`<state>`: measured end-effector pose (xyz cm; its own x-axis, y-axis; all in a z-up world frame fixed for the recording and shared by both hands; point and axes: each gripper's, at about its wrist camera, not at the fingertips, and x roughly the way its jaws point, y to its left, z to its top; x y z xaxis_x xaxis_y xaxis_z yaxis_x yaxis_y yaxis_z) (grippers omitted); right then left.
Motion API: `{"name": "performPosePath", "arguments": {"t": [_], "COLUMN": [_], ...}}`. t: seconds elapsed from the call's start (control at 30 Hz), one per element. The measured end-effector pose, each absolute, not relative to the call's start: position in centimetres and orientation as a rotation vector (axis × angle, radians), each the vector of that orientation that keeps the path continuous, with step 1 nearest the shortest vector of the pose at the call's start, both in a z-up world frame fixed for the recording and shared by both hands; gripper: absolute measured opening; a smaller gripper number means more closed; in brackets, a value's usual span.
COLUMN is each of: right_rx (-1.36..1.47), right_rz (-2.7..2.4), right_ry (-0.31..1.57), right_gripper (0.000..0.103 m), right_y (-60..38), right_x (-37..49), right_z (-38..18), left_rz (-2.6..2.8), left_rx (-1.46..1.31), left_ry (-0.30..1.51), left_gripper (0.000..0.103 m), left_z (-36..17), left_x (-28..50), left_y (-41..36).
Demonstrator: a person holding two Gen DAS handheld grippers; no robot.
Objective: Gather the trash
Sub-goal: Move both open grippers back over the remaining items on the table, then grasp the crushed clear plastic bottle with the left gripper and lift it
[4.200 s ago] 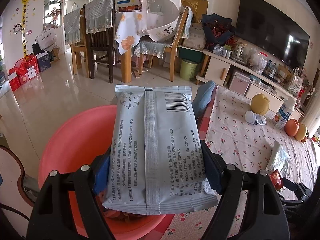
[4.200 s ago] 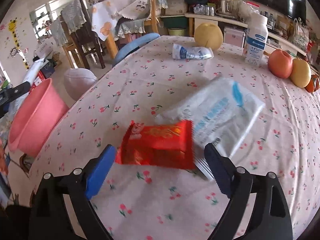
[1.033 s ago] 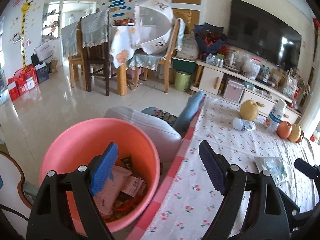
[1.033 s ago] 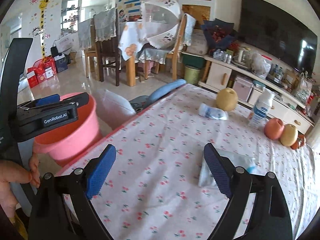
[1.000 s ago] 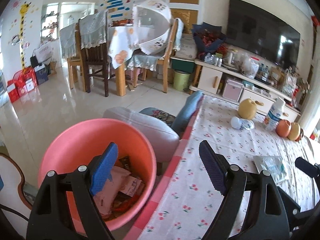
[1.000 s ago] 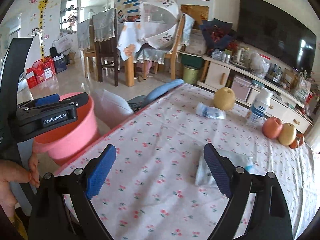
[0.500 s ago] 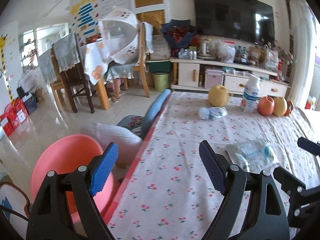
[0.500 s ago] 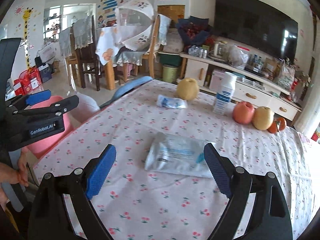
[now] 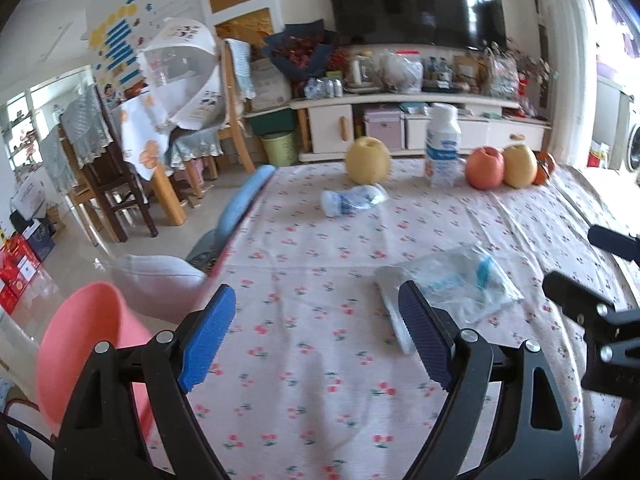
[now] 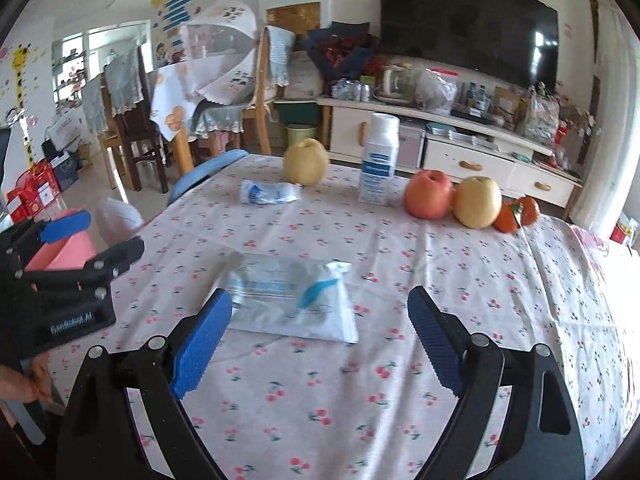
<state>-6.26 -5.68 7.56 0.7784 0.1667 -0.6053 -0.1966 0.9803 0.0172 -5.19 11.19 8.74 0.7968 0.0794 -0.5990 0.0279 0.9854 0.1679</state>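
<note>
A flat clear plastic wrapper with blue print lies on the floral tablecloth, just ahead of my right gripper, which is open and empty. The wrapper also shows in the left wrist view, by the right fingertip of my left gripper, which is open and empty above the table. A small crumpled white-and-blue packet lies further back near a yellow pear; it shows in the right wrist view too. The pink trash bucket stands on the floor off the table's left edge.
At the back of the table stand a yellow pear, a white bottle, a red apple, another pear and small oranges. A blue chair back and a white cushion sit at the table's left edge.
Both grippers have swung right from the bucket to face the table. The left had dropped its grey packet into the bucket. The plastic wrapper now lies close before both grippers.
</note>
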Motion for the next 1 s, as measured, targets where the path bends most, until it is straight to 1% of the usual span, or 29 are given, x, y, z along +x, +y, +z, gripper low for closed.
{"name": "performPosePath", "arguments": {"t": [0.43,0.63,0.8,1.0], "right_rx": [-0.022,-0.017,0.091,0.175], "right_rz": [0.126,0.106,0.12,0.141], "right_ry": [0.65,0.661,0.729,0.793], "right_gripper": [0.089,0.091,0.091,0.091], "right_y": [-10.0,-11.3,-13.5,-15.3], "right_x": [-5.7,-5.0,-3.7,-2.3], "right_z": [6.8,6.9,6.5,6.0], "left_rz": [-0.117,-0.192,-0.211,-0.169], "left_rx": [0.157,0.117,0.069,-0.014], "left_ry": [0.751,0.799,0.799,0.79], "left_gripper": [0.084,0.084,0.084,0.084], "left_z": [5.2,3.9,4.5,6.3], "left_x": [-3.6,-3.0,-2.0,1.5], "left_y": [5.4,3.6,3.9,6.1]}}
